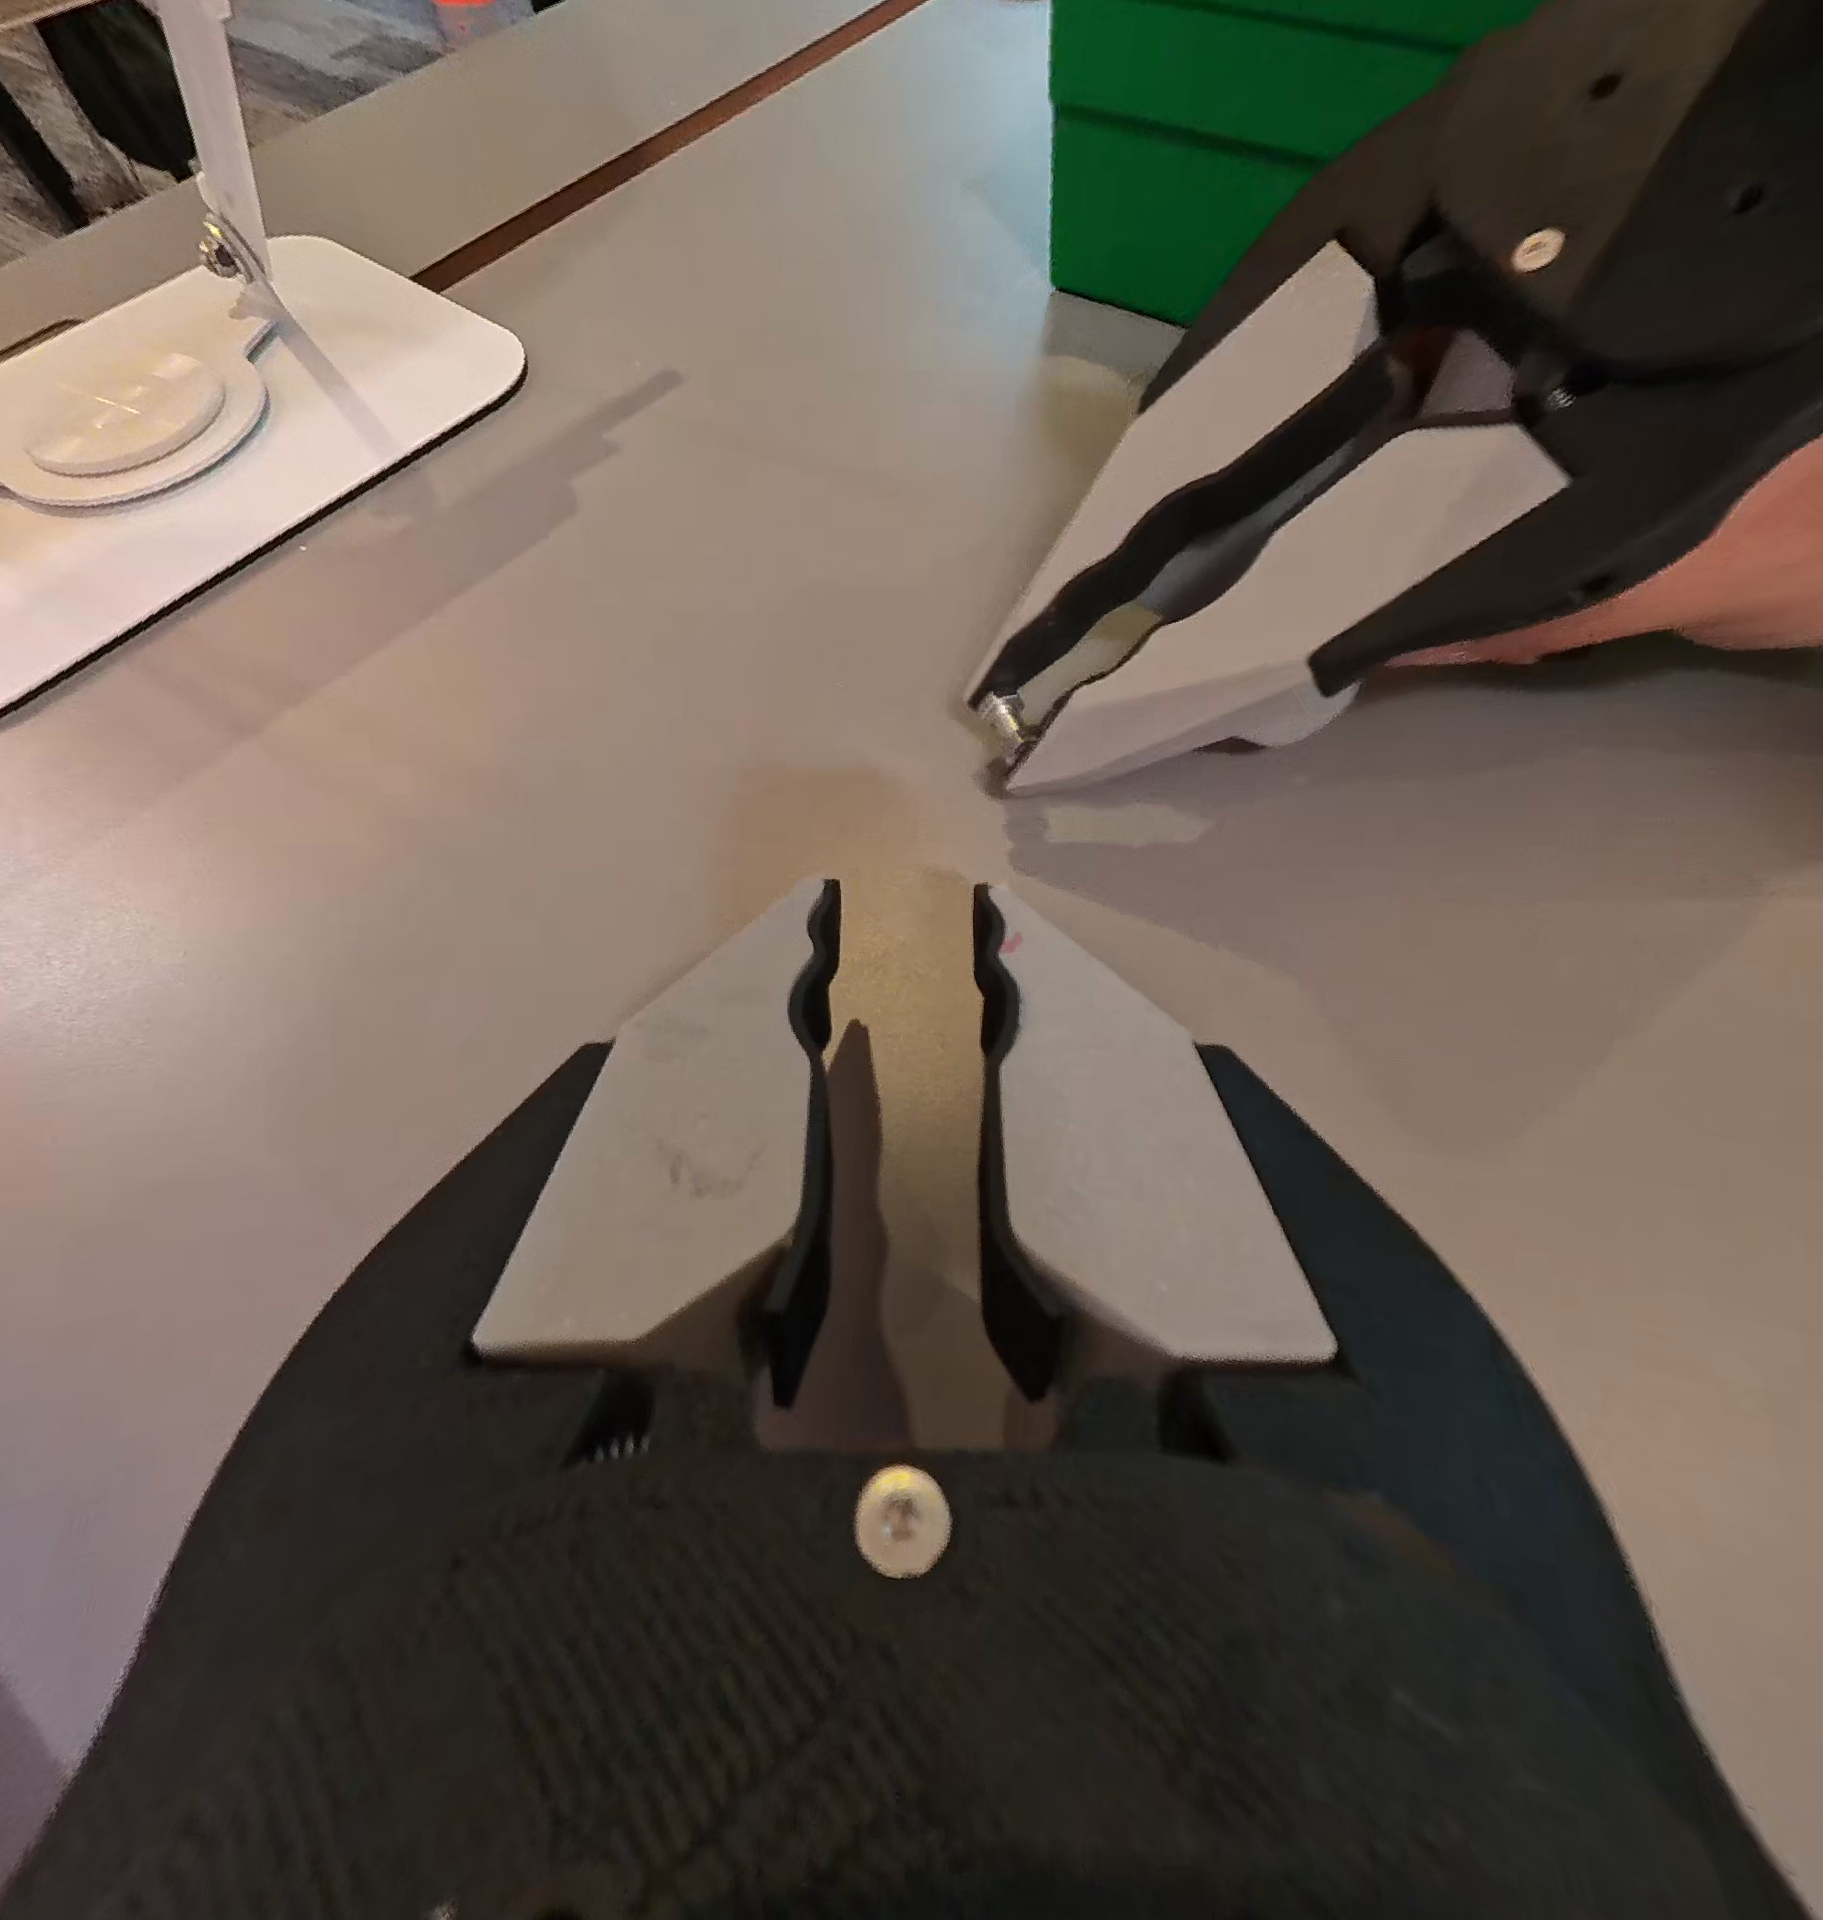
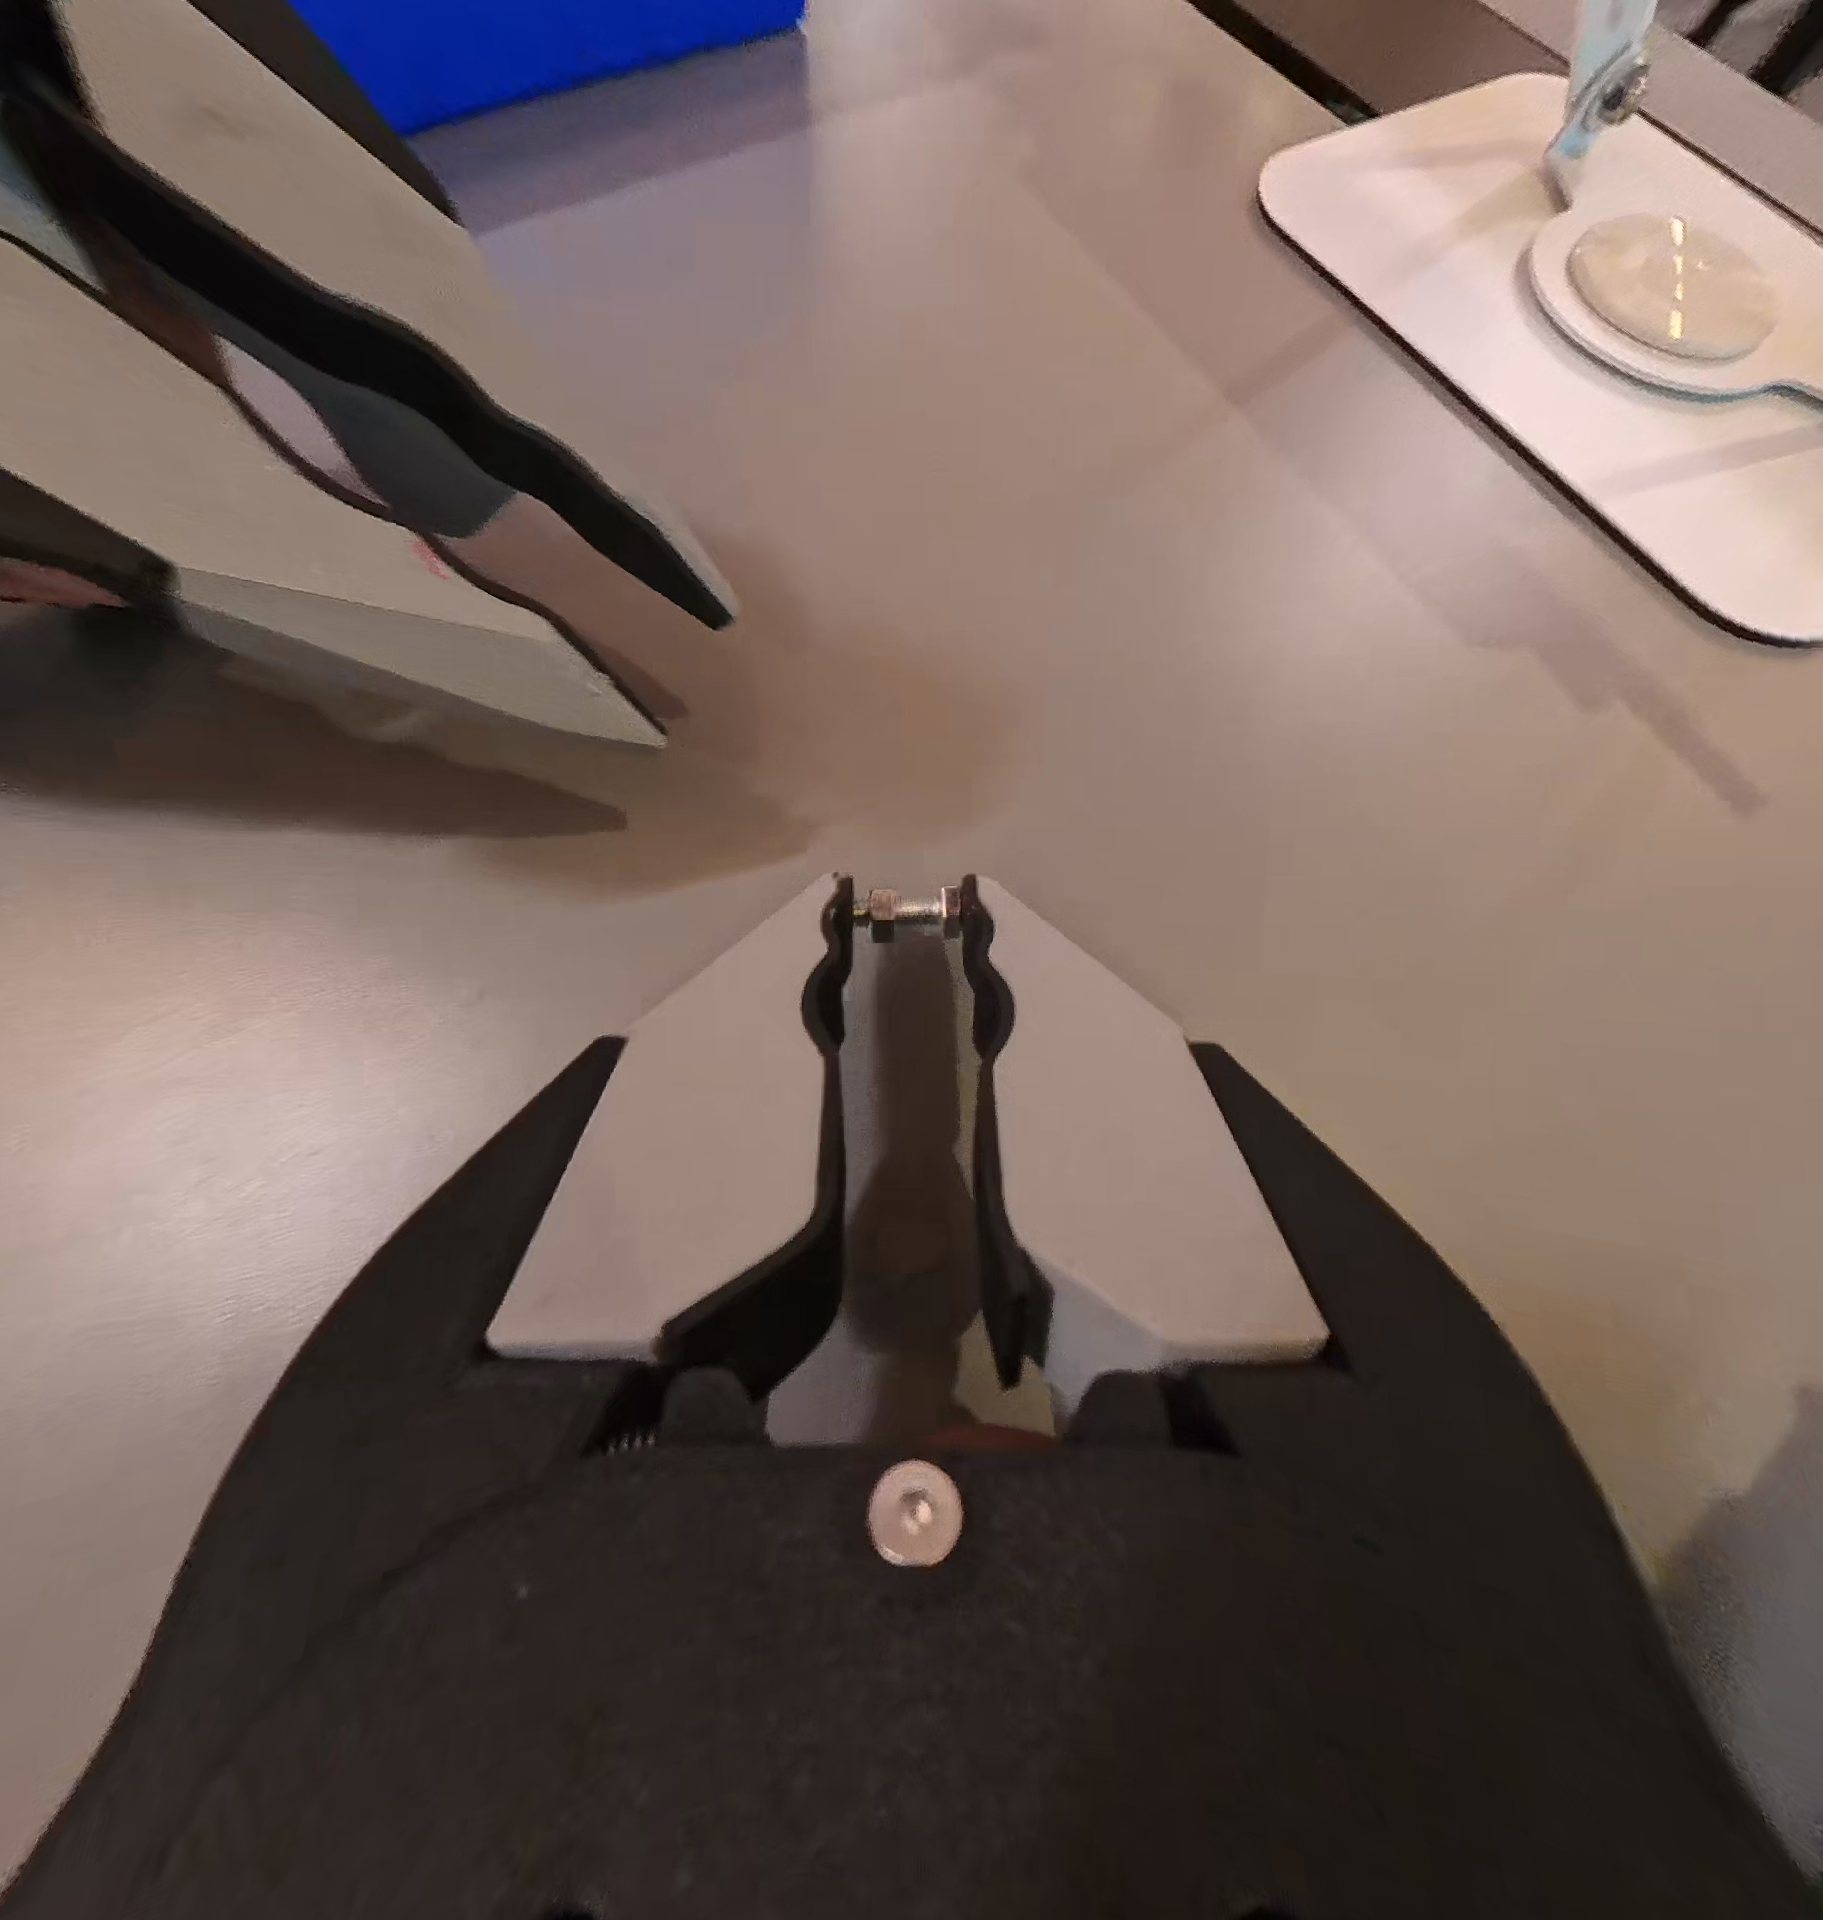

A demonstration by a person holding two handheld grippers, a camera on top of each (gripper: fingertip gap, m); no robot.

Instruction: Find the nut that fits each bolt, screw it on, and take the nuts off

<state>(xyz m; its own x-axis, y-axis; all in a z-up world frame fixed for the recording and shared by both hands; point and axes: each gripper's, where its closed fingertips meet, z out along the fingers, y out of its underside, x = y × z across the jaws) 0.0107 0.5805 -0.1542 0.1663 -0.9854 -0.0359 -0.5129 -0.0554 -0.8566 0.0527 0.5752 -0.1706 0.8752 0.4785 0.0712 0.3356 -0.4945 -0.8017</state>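
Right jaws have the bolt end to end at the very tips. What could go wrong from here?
1. The bolt is pinched lengthwise by the right gripper at the extreme tips, so it may pop out under torque.
2. The nut sits close to one jaw, leaving the open left gripper little room to grasp it.
3. A dropped bolt would land on the bare table and might roll.
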